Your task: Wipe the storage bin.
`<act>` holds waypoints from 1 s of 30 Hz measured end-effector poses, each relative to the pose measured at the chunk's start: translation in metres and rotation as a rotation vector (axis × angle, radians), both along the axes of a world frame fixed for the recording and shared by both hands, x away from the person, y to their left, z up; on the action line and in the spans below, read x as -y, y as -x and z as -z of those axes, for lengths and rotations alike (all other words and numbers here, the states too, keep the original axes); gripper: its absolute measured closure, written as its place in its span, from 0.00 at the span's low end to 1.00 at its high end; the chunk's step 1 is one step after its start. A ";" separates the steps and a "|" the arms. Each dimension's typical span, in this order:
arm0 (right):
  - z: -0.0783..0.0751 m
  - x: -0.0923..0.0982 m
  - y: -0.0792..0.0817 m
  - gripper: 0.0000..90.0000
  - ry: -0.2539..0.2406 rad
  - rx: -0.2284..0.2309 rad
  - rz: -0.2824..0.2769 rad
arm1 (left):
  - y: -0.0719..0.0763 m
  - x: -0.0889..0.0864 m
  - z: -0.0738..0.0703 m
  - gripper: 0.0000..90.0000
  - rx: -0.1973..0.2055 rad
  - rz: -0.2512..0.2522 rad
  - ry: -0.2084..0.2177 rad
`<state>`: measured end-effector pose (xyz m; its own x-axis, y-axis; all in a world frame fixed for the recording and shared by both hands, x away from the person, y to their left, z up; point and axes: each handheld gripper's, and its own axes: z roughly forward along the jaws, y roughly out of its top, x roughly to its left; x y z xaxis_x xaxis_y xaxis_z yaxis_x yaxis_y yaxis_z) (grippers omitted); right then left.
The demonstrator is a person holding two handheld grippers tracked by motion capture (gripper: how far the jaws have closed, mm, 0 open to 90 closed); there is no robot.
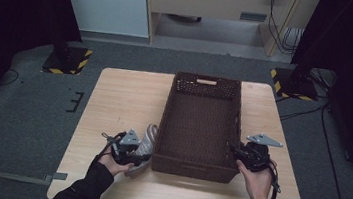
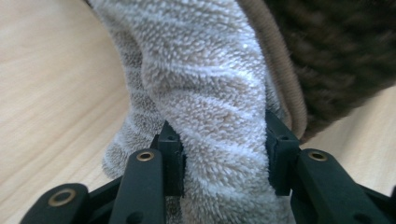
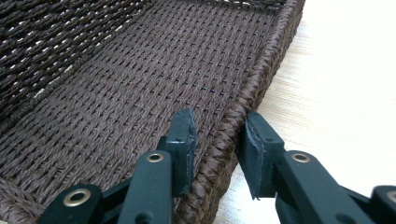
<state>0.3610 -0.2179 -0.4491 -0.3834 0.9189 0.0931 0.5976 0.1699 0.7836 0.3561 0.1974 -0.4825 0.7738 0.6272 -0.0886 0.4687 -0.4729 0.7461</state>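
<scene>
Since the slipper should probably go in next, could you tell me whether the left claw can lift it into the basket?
Probably yes: the left claw grips the slipper beside the basket, with nothing between.

Left hand-held gripper [image 1: 134,147] clamped, jaws part-spread; right hand-held gripper [image 1: 239,152] jaws apparently not pressing.

Dark brown woven basket [image 1: 201,127], beige fuzzy striped sock [image 2: 210,93].

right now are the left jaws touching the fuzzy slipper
Touching. The left gripper view shows both jaws of the left gripper pressed into the sides of the fuzzy slipper, denting its pile.
</scene>
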 end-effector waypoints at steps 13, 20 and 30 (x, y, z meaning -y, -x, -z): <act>0.001 0.001 0.000 0.71 0.006 0.006 -0.017 | 0.021 0.002 -0.011 0.65 0.034 0.026 0.050; 0.002 0.001 0.000 0.71 0.002 -0.001 -0.012 | 0.020 0.008 0.013 0.65 -0.024 0.006 -0.021; 0.002 0.002 0.000 0.71 -0.001 0.001 -0.012 | 0.034 -0.011 -0.030 0.65 0.067 -0.048 0.168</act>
